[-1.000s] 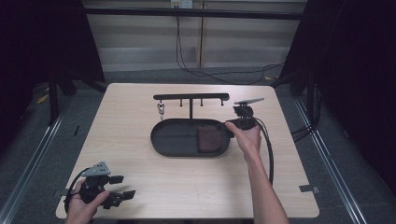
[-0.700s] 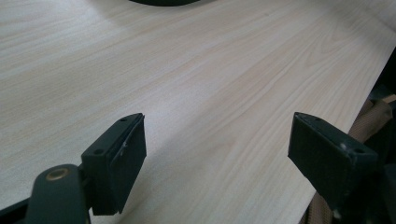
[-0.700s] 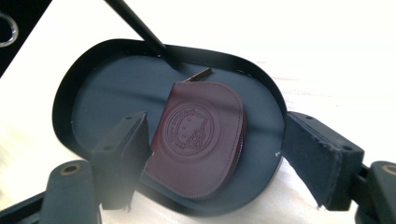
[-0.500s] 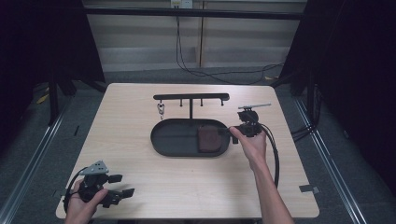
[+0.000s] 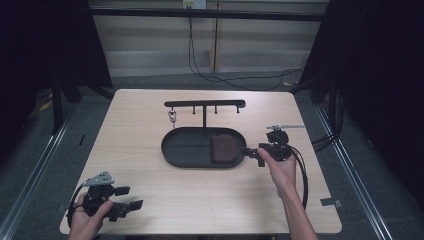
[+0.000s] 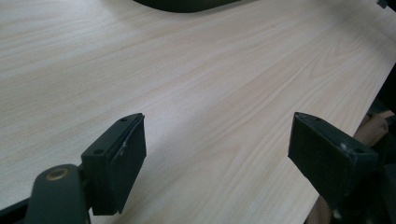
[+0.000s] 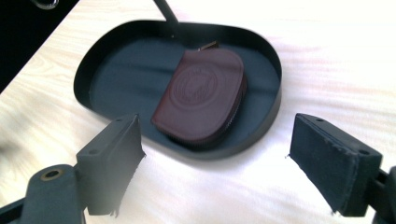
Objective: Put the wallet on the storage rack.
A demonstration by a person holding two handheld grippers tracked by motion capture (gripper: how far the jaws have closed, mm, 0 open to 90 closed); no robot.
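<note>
The right gripper sits just off the tray's right end, jaws just opened wide and empty. The maroon pouch lies flat inside the tray (right half). The left gripper hovers released at the table's near-left corner.

The table is showing a pale wood-grain top, smooth and matt. On it, the oval tray is looking like matt black metal. Inside the tray, the maroon coin pouch is showing soft leather-like skin with an embossed round seal. The right gripper pads are looking rough, foam-like, black.
</note>
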